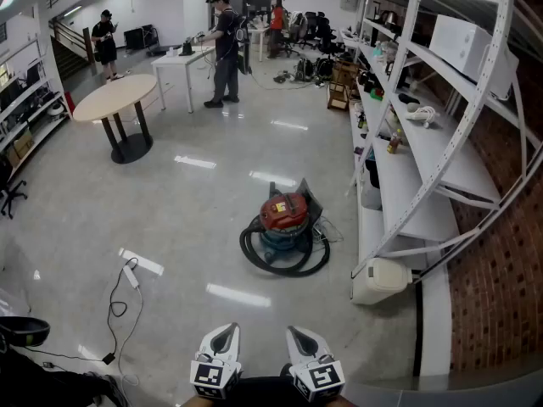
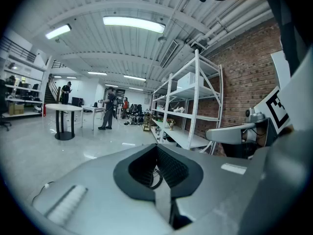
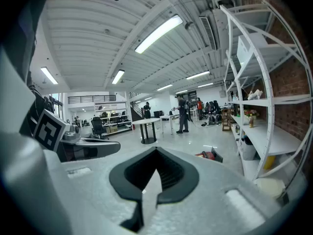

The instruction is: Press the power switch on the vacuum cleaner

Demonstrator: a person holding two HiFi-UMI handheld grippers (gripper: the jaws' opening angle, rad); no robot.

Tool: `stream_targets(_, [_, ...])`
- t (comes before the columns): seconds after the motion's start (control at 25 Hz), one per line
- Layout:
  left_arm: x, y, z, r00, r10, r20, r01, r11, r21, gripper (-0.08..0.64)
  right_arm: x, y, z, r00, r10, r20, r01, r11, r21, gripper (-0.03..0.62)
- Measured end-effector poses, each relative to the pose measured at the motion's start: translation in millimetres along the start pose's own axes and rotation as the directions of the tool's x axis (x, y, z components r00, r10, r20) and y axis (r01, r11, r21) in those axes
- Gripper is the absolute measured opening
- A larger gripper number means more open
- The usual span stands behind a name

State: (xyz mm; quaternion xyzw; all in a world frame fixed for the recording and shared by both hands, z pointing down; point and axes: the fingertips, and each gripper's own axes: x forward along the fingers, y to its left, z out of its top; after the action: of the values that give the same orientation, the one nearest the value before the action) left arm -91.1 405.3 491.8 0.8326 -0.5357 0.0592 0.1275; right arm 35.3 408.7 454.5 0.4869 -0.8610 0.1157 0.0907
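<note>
The vacuum cleaner (image 1: pixel 284 227) stands on the grey floor in the middle of the head view. It has a red lid on a blue drum, with a black hose (image 1: pixel 280 261) coiled around its base. Its switch is too small to make out. My left gripper (image 1: pixel 222 346) and right gripper (image 1: pixel 305 350) are side by side at the bottom edge, well short of the vacuum. Both are shut with nothing between the jaws. The left gripper (image 2: pixel 157 146) view shows a bit of hose past the jaw gap. In the right gripper (image 3: pixel 156 150) view the red lid (image 3: pixel 208 154) peeks over the jaw.
A tall white shelf rack (image 1: pixel 441 142) runs along the right, with a white container (image 1: pixel 379 280) at its foot. A power strip and black cable (image 1: pixel 129 275) lie on the floor at left. A round table (image 1: pixel 114 98) and standing people (image 1: pixel 225 49) are far behind.
</note>
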Motion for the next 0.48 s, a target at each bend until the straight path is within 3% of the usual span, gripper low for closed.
stream_targets(0.48, [5.4,-9.5,8.2,1.000,0.008,0.002,-0.008,1.000,0.006,0.015,-6.1,-9.7,-0.4,1.000,0.029,0.005,-0.029,0.999,0.020,-0.009])
